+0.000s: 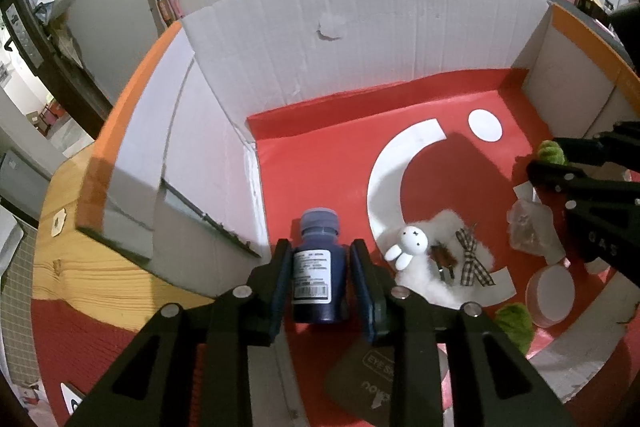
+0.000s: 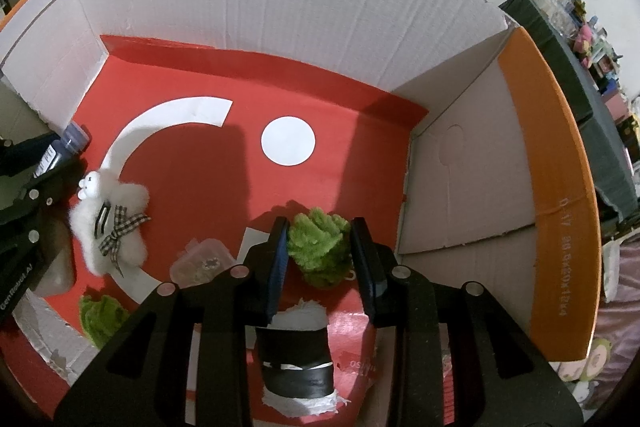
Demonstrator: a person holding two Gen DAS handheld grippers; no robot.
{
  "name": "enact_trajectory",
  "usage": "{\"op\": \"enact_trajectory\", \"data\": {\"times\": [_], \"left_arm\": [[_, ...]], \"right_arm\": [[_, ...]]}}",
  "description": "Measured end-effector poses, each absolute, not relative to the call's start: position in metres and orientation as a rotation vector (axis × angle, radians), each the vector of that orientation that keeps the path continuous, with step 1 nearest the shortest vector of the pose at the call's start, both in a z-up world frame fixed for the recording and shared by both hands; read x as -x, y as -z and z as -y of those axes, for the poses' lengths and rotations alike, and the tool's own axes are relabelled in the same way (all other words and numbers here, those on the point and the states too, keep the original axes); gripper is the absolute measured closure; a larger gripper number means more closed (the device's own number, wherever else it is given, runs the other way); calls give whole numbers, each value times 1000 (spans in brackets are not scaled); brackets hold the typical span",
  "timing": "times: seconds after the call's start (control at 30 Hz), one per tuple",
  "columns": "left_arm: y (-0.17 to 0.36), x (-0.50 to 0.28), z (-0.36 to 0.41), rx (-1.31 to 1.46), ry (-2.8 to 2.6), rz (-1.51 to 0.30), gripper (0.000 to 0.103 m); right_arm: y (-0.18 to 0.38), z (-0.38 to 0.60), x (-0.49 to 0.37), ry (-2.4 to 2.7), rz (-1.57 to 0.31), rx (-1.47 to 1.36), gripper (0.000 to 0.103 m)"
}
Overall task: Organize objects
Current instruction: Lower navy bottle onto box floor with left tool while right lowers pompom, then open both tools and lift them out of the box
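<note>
Left wrist view: the left gripper (image 1: 320, 267) reaches down into the white-walled cardboard box with a red floor (image 1: 320, 135). A dark blue plastic bottle with a white label (image 1: 318, 267) lies on the floor between its fingers, near the box's left wall. The bottle's long axis runs straight ahead along the fingers, cap pointing away toward the far wall, base toward the camera. A thin gap shows on each side of the bottle, so the pads flank it without pressing. Just right of it lies a white fluffy rabbit hair clip with a checked bow (image 1: 440, 259).

Right wrist view: the right gripper (image 2: 320, 251) has a green fuzzy pompom (image 2: 318, 251) between its fingers, near the box's right wall. The pads press into its fluff on both sides, pinching it. The pompom is roundish, with no clear long axis.
</note>
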State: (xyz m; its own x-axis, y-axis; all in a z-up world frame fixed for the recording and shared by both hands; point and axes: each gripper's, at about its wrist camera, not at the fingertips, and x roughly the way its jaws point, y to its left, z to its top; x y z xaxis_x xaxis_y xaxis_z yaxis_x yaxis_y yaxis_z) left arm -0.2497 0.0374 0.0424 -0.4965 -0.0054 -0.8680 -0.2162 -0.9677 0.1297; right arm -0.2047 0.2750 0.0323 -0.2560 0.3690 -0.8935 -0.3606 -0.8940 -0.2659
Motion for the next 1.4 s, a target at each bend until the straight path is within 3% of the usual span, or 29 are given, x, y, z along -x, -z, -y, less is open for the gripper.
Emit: {"op": "enact_trajectory", "data": {"times": [0.63,0.77,0.87,0.97,1.17,1.4], "left_arm": [[-67,219,-40,1422,-2612,-260,60],[-77,232,-35,1374,-2629,-253,54],[-82,228,-35,1349,-2636,-242,54],[-85,229,-23,1315,-2647,-223,53],[-97,209,-18,1220,-2680,-169,41],[-105,179,-14,1103,-2736,-150,29]], "right_arm": [[-59,-252,192,-2233,0,1494,72],[-66,-249,188,-2246,9,1473,71],[-72,-242,182,-2275,0,1452,55],[-79,-235,177,-2294,16,1415,46],[-98,-247,171,-2349,-9,1349,43],[-113,-236,143,-2398,18,1224,30]]}}
